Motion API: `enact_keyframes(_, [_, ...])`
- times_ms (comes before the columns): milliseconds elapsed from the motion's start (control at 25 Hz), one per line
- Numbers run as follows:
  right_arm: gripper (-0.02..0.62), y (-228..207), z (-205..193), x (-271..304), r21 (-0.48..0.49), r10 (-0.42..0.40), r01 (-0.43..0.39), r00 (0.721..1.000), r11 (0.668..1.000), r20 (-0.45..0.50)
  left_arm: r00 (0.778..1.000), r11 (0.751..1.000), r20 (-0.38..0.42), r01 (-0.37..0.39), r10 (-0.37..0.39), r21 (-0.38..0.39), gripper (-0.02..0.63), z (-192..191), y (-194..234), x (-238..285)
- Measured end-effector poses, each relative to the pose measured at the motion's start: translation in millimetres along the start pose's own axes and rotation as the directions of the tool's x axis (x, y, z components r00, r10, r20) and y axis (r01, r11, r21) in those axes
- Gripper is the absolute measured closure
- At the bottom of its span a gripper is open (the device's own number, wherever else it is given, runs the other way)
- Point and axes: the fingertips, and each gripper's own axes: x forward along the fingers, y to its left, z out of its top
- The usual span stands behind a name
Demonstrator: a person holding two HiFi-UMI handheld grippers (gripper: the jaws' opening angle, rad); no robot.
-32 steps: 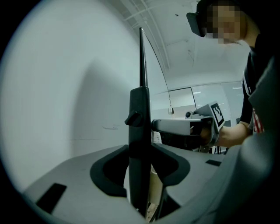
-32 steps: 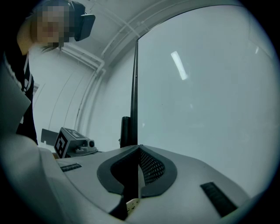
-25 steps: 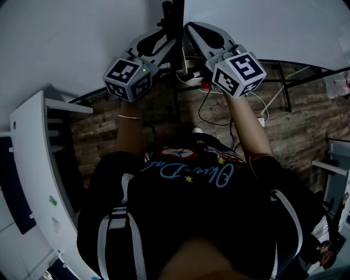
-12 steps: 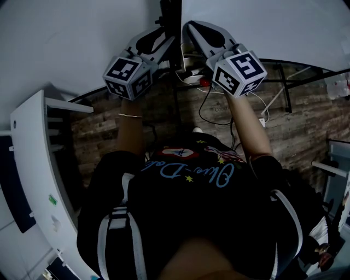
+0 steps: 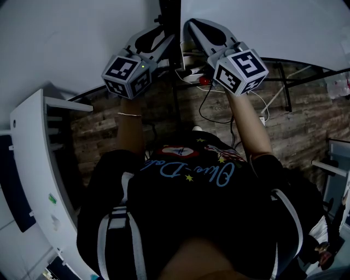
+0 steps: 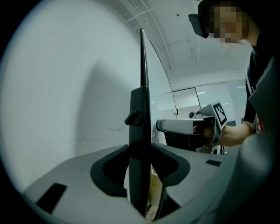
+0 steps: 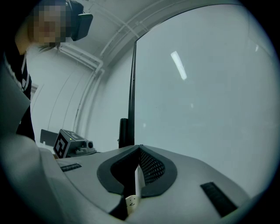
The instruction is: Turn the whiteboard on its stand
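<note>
1. Brick-patterned floor [image 5: 306, 126] lies below; whiteboard [image 5: 262, 27] stands upright ahead on its black stand post [image 5: 170, 13].
2. Left tool [image 6: 141, 153], spread wide, clamps that post.
3. Right tool [image 7: 139, 151], nearly closed, pinches the whiteboard's thin edge.

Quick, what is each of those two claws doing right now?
Left gripper: closed on the stand's black post.
Right gripper: closed on the thin edge of the whiteboard.

office-like room, whiteboard [image 7: 201, 113], glass partitions [image 6: 210, 94], floor cables [image 5: 210, 112]
</note>
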Motion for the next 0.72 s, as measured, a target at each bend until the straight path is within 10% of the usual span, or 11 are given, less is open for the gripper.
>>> enact_keyframes(720, [0.571,6.3,-0.8,-8.7,0.005,-0.003,0.003,1.0,1.0,-0.006,0.999,0.999,0.014,-0.032,0.032,0.006,0.466,3.7,-2.0,-12.2])
